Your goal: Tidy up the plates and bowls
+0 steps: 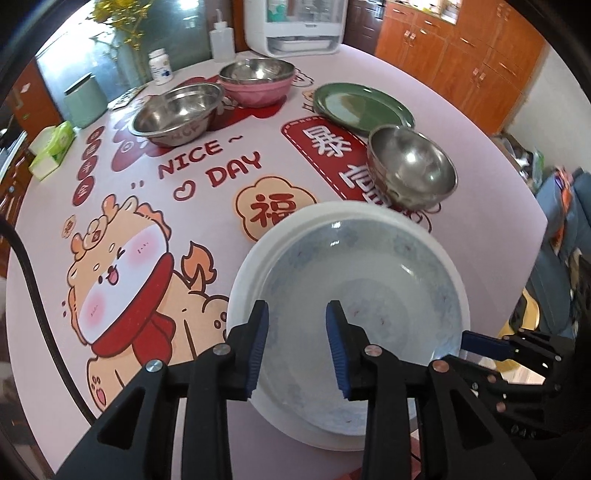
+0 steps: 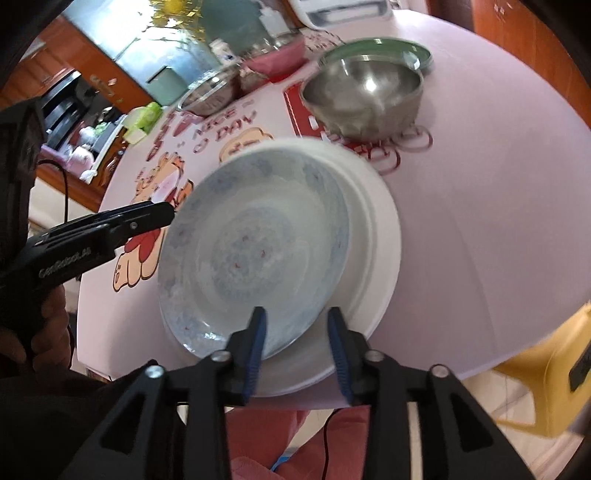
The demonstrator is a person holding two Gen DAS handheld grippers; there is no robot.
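1. A pink cartoon-printed counter (image 1: pixel 480 155) stood before wooden cabinets (image 1: pixel 461 48).
2. Both hand-held grippers, left (image 1: pixel 297 345) and right (image 2: pixel 297 349), were spread, pinching nothing, above the patterned bowl (image 2: pixel 255 254) nested in a white plate (image 2: pixel 380 258).
3. Beyond them, the right view blurred the steel bowl (image 2: pixel 364 98).

Round desk (image 1: pixel 480 122) under a pink cartoon-printed cloth; orange-brown wooden cabinets (image 1: pixel 454 48) behind; white countertop appliance (image 1: pixel 295 26) at the far edge; yellow stool (image 2: pixel 546 380) on pale floor.
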